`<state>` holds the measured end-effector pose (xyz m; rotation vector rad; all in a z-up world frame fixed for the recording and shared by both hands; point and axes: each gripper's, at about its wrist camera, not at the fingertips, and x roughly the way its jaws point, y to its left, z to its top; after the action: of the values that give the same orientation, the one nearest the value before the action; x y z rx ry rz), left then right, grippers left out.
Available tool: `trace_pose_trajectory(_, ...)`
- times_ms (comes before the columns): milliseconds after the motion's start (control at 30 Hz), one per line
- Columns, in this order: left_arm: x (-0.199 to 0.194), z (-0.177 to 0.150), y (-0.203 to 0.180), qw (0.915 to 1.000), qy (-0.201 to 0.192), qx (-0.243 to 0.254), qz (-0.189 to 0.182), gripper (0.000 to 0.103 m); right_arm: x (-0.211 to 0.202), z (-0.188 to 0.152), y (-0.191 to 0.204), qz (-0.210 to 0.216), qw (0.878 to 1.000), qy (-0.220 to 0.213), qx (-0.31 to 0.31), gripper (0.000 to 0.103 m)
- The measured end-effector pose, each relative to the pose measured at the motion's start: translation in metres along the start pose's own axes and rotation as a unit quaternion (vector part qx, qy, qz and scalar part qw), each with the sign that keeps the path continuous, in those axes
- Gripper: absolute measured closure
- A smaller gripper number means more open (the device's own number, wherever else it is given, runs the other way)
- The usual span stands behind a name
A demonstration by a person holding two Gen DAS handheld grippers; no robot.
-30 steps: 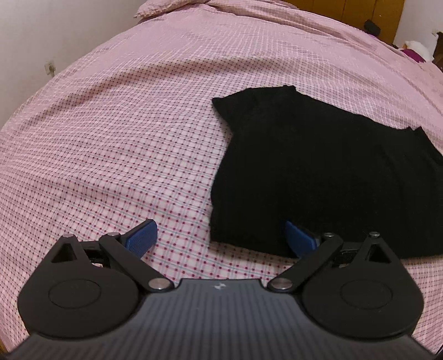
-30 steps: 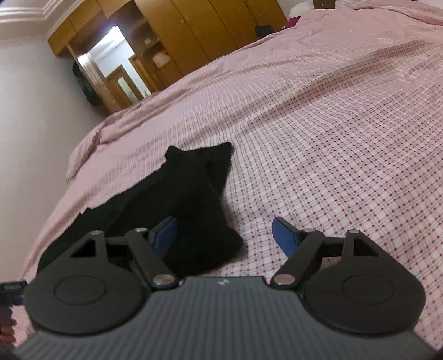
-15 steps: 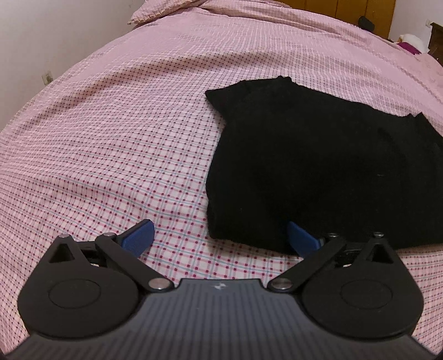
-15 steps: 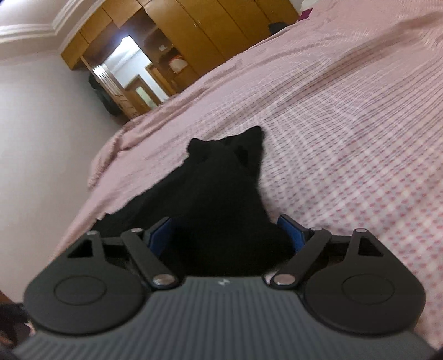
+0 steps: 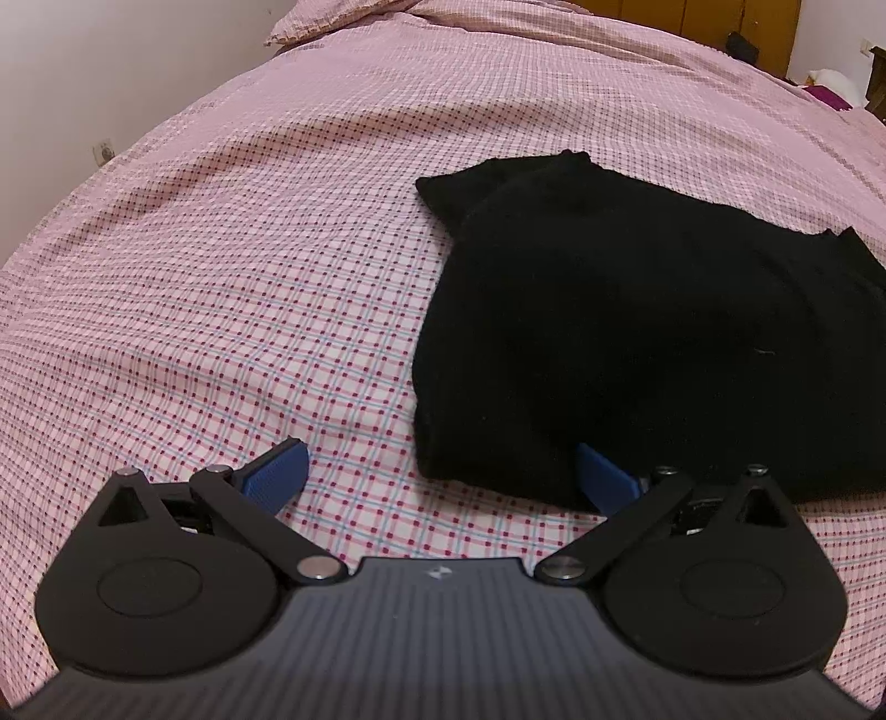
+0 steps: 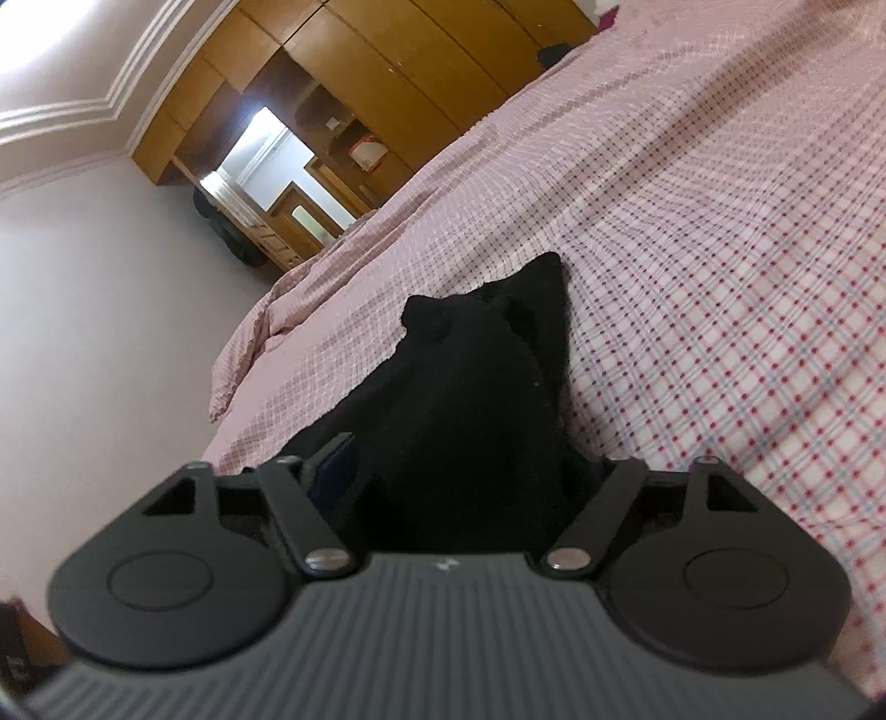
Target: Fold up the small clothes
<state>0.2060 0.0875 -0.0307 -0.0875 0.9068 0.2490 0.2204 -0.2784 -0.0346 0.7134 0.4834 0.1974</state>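
A black garment (image 5: 637,321) lies on the pink checked bedsheet (image 5: 221,249). My left gripper (image 5: 437,479) is open just above the sheet. Its right fingertip (image 5: 603,479) is tucked against the garment's near left corner, and its left fingertip (image 5: 271,476) is over bare sheet. In the right wrist view the garment (image 6: 470,387) runs away from me in a bunched ridge. My right gripper (image 6: 459,471) straddles its near end and its jaws are closing, with the cloth filling the gap between them. The right finger is hidden by the cloth.
The checked sheet (image 6: 720,249) spreads wide on all sides of the garment. A pillow (image 5: 332,22) lies at the far end of the bed. A wooden wardrobe (image 6: 415,66) and a lit doorway (image 6: 260,160) stand beyond it. A pale wall (image 5: 83,83) borders the bed's left side.
My right gripper has moved forward and down over the garment's end and rolled, so the cloth now sits between its fingers. The left gripper has hardly moved.
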Motion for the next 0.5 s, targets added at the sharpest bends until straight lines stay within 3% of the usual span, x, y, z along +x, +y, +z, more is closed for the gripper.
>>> trace_pose_trajectory(200,-0.003,0.002,0.001,0.9999,0.009,-0.011,0.000,0.000,0.018,0.007,0.000,-0.003,1.000,-0.006,0.027,0.051)
trace_pose_trajectory(267,-0.005,0.003,0.003,0.9998,0.014,-0.017,-0.002,0.000,0.022,0.009,-0.001,-0.007,0.999,-0.007,0.038,0.067)
trace_pose_trajectory(500,-0.011,0.004,0.009,0.9994,0.026,-0.021,-0.010,0.000,0.016,0.010,0.007,-0.008,0.999,-0.022,0.033,0.076)
